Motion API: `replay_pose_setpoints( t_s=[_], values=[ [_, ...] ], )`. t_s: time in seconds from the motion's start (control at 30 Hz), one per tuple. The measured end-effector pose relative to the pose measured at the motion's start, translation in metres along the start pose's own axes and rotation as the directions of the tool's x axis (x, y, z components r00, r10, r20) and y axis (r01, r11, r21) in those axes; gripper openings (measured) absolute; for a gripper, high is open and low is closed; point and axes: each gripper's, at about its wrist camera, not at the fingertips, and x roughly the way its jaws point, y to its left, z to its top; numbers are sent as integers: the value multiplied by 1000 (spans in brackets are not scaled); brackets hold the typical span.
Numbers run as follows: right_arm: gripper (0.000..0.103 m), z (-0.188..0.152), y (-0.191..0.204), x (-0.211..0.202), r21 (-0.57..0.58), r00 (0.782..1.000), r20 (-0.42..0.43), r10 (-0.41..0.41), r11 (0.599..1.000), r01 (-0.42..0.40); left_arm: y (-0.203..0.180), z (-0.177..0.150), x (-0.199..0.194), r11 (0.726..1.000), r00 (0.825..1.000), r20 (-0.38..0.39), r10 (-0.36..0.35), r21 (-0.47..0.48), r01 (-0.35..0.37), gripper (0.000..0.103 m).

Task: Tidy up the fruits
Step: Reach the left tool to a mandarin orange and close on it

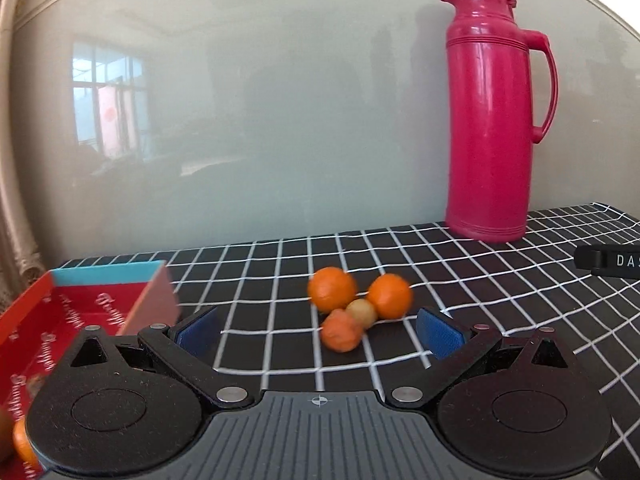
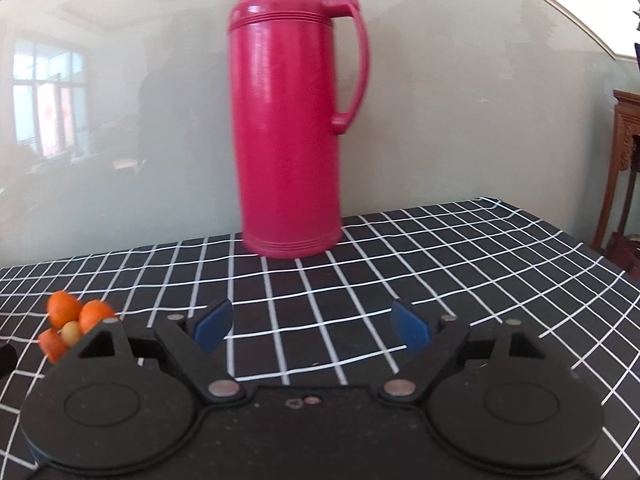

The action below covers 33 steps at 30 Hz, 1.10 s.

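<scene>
A small cluster of fruit lies on the black grid tablecloth: two oranges (image 1: 332,289) (image 1: 390,295), a smaller orange fruit (image 1: 341,330) and a little yellowish one (image 1: 362,312). My left gripper (image 1: 319,332) is open and empty, its blue pads on either side just short of the cluster. A red box (image 1: 72,312) lies at the left with an orange (image 1: 22,442) at its near end. My right gripper (image 2: 312,326) is open and empty over bare cloth; the cluster (image 2: 74,326) shows far to its left.
A tall pink thermos jug (image 1: 490,120) stands at the back against the glossy wall, right of the fruit; it is straight ahead in the right wrist view (image 2: 290,120). A black object (image 1: 608,266) with letters lies at the right edge. A wooden stand (image 2: 626,168) is beyond the table's right side.
</scene>
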Motion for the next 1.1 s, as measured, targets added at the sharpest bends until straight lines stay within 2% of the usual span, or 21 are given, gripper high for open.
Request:
replay_pose_setpoints(
  t_s=[0.17,0.3,0.47,0.53,0.7,0.83,1.1],
  values=[
    [86,3,-17,12,16,999,-3,-51,999,51,-7,8,19,1000,1000,-6,-12,-26,12,103],
    [86,5,-32,23,54,996,-22,-92,994,93,-11,10,30,997,998,-20,-56,-46,55,102],
    [86,5,-39,37,46,992,-40,-123,991,125,-35,16,46,997,997,-16,-76,20,76,101],
    [87,6,-42,39,47,991,-40,-130,990,132,-43,19,55,995,994,-41,-97,35,98,79],
    [88,7,-49,47,55,990,-41,-135,989,137,-51,17,77,992,989,-97,-115,34,119,74],
    [89,7,-51,53,43,989,-51,-137,989,139,-59,16,89,990,984,-121,-129,44,135,64],
    [91,6,-57,55,62,989,-49,-137,988,139,-78,17,104,985,982,-172,-74,141,99,63]
  ],
)
